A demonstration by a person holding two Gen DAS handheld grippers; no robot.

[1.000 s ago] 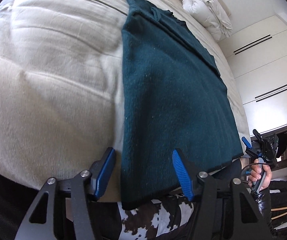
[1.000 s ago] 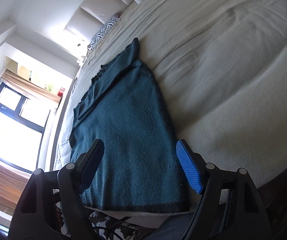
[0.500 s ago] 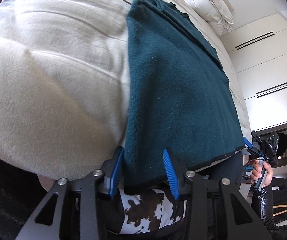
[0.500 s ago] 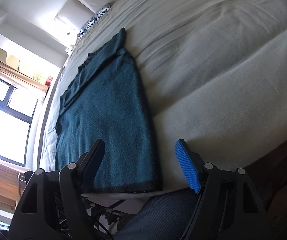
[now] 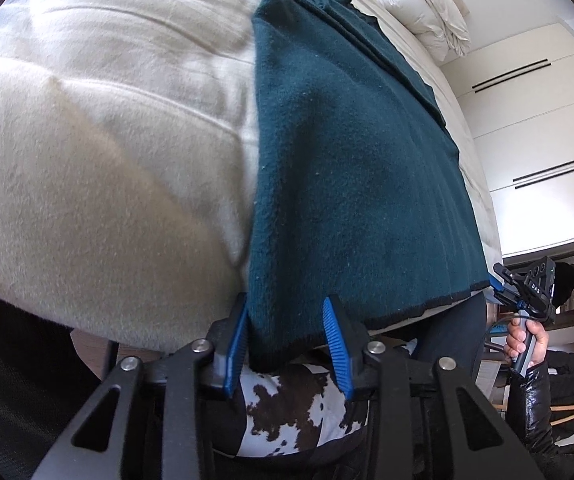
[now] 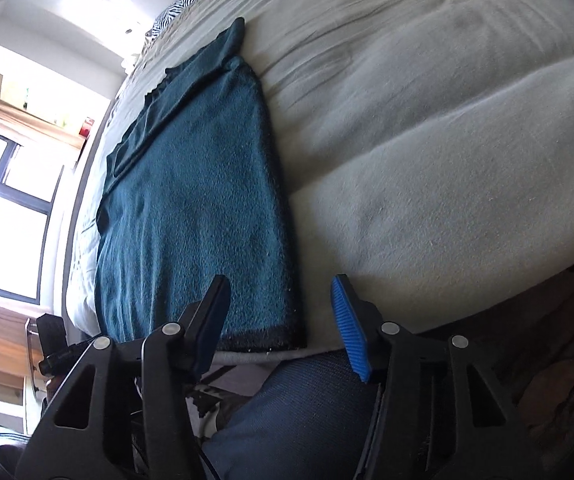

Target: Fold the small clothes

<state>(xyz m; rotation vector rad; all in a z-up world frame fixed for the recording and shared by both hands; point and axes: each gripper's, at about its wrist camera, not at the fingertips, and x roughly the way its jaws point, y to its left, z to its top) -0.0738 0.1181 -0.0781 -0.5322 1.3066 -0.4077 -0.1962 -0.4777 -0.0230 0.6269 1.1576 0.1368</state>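
Observation:
A dark teal knit garment [image 5: 347, 168] lies flat and lengthwise on the cream bed [image 5: 99, 168], its black-edged hem at the near edge. My left gripper [image 5: 287, 336] straddles the garment's near left corner. Its jaws are closing, the left pad is against the cloth edge, and a gap still shows. In the right wrist view the garment [image 6: 191, 208] runs away from me, and my right gripper [image 6: 279, 320] sits over its near right corner. Those jaws are closing too, still wide of the cloth. A hand holds the right gripper [image 5: 505, 280] at the far hem corner in the left wrist view.
A rolled white duvet [image 5: 419, 8] lies at the head of the bed, beside white wardrobe doors [image 5: 539, 128]. A zebra-print pillow [image 6: 183, 0] and a bright window [image 6: 7, 200] are on the other side. A person's jeans-clad leg [image 6: 287, 412] and cow-print fabric [image 5: 295, 412] are just below the grippers.
Both pairs of jaws have narrowed. The left gripper has come in around the near left corner. The right gripper has tipped down towards the near right corner.

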